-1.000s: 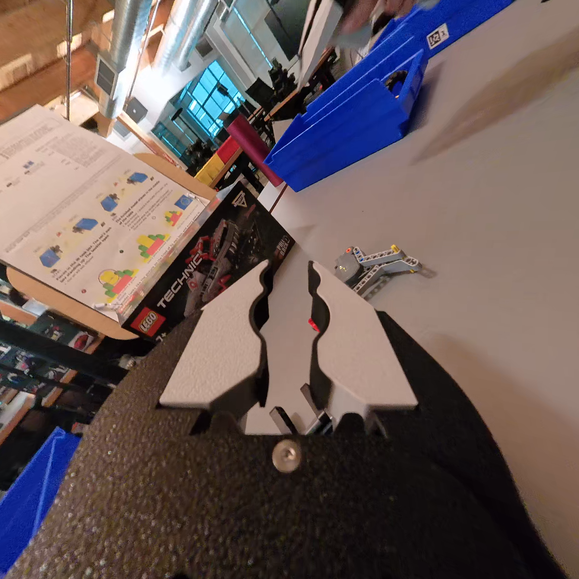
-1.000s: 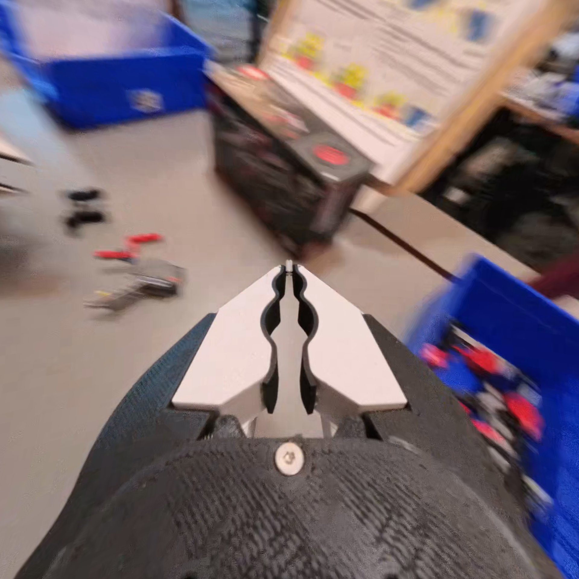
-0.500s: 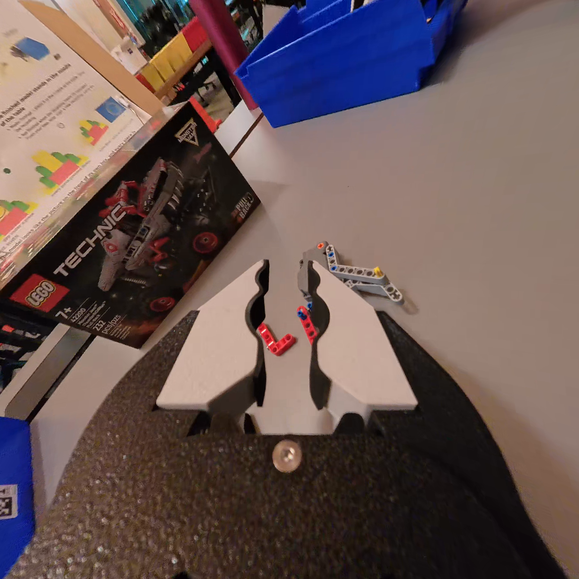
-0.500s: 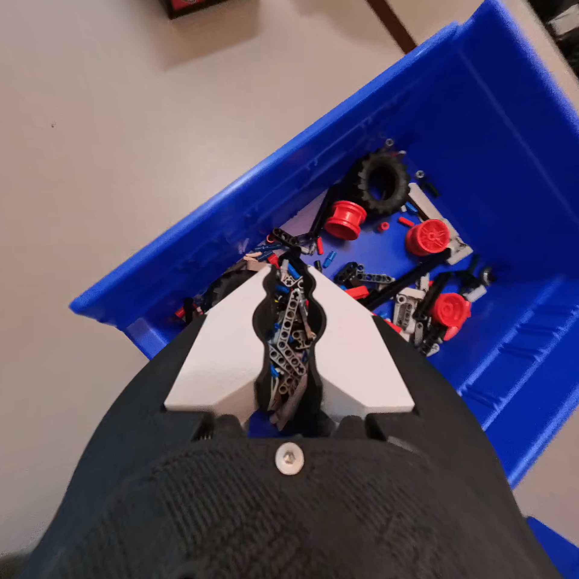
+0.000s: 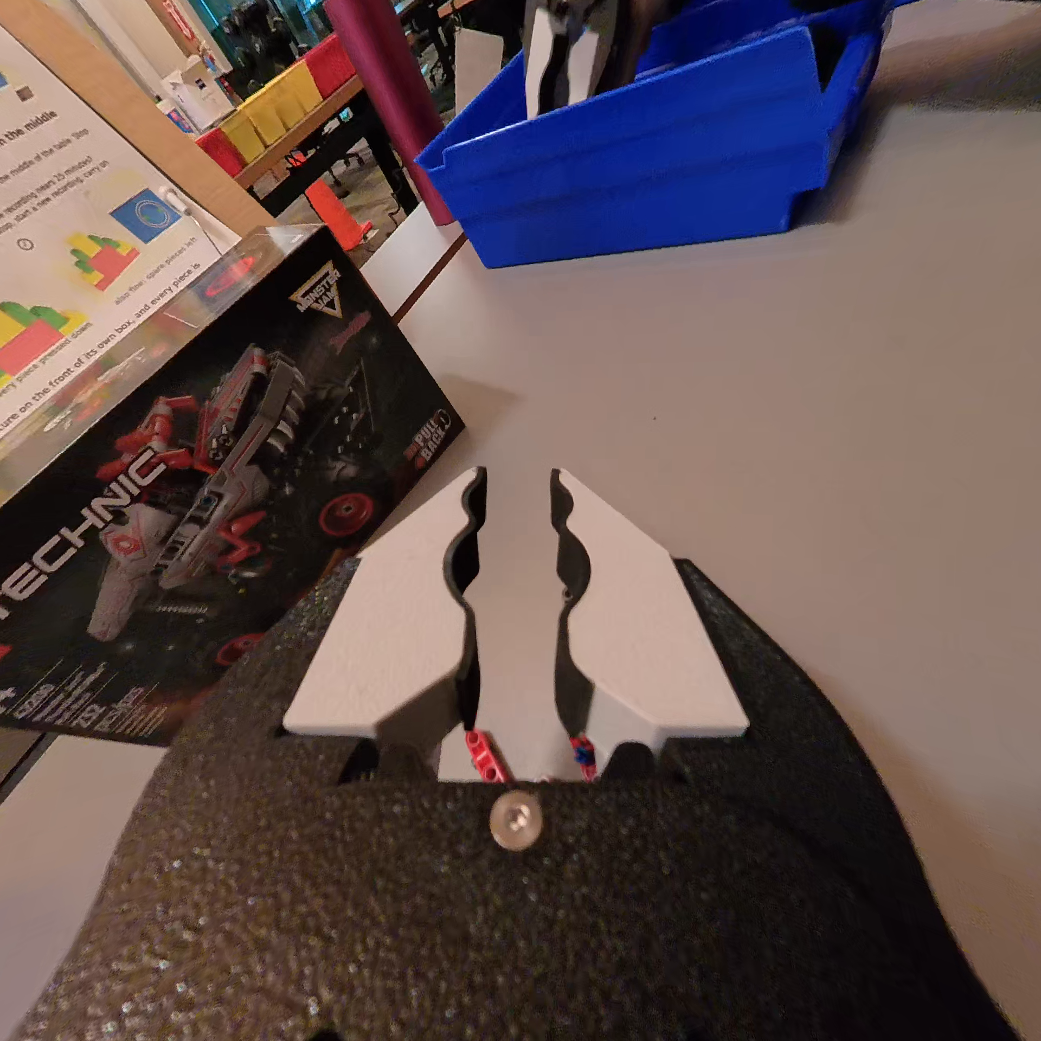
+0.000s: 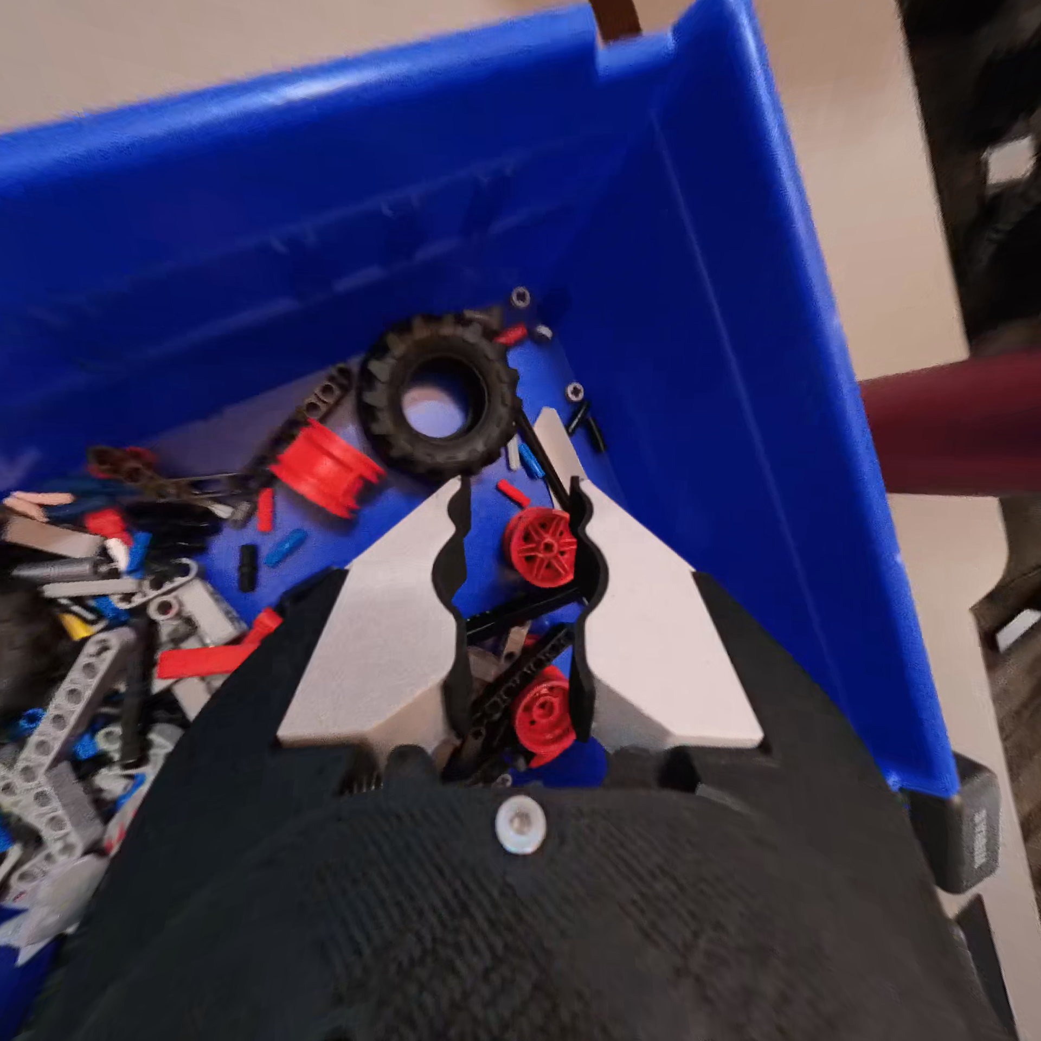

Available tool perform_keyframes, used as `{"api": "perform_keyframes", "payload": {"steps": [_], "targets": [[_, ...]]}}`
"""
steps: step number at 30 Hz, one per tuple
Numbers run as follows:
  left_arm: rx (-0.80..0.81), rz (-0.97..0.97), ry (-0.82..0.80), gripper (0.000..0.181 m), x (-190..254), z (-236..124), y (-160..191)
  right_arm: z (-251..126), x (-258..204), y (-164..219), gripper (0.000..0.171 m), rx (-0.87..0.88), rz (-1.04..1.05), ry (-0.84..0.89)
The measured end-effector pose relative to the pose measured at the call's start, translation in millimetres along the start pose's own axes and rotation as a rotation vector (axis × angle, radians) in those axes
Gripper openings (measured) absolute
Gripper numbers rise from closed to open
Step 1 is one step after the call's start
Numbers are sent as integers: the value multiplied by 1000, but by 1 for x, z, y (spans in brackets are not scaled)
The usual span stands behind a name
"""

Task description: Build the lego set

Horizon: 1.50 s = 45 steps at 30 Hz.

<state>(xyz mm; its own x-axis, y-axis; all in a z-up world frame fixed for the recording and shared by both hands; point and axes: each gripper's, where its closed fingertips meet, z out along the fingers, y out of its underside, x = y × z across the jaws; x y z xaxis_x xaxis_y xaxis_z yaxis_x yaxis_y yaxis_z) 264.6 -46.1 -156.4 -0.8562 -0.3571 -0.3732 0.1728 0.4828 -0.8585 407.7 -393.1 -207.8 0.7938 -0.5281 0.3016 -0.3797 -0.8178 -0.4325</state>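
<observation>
Build looked barely begun: right gripper (image 6: 517, 490), jaws spread, empty, hovered over parts in blue bin (image 6: 338, 186); left gripper (image 5: 518, 479) spread, holding nothing.

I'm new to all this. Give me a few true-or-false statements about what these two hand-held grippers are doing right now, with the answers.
1. The right hand-held gripper is open above the blue bin of Lego parts. True.
2. It grips the black tyre. False: the tyre lies loose in the bin.
3. The left hand-held gripper is open over the grey table. True.
4. The Lego box lies inside the bin. False: it stands on the table.
</observation>
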Motion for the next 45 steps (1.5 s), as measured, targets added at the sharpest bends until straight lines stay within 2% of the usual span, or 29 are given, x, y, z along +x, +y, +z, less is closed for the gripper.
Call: {"api": "perform_keyframes", "payload": {"steps": [4,8,9,11,14,20,27,32,34,38,41,45], "targets": [[21,-19,20,20,-4,7,0,11,17,4,32,-74,-4,30],[38,-56,63,20,-4,12,4,23,15,20,26,-200,-9,-29],[42,-59,71,20,-4,12,6,25,16,18,19,-185,-35,-25],[47,-70,83,21,-6,12,8,26,18,15,21,-164,-55,-12],[61,-90,113,20,-6,12,11,27,10,15,7,-168,-25,-91],[81,-98,135,20,-10,11,16,27,9,15,6,-166,-62,-61],[125,-105,137,19,-14,5,12,23,3,18,4,-171,50,-111],[166,-89,111,15,-20,-3,1,21,2,21,4,-163,94,-68],[182,-86,100,15,-23,-7,-4,14,3,22,5,-155,107,-23],[217,-80,93,14,-23,-14,-15,-11,6,0,3,-13,159,56],[229,-69,100,14,-19,-15,-21,-16,2,5,3,-60,135,68],[237,-40,95,15,-15,-23,-35,-70,-1,-11,4,-62,67,210]]}}
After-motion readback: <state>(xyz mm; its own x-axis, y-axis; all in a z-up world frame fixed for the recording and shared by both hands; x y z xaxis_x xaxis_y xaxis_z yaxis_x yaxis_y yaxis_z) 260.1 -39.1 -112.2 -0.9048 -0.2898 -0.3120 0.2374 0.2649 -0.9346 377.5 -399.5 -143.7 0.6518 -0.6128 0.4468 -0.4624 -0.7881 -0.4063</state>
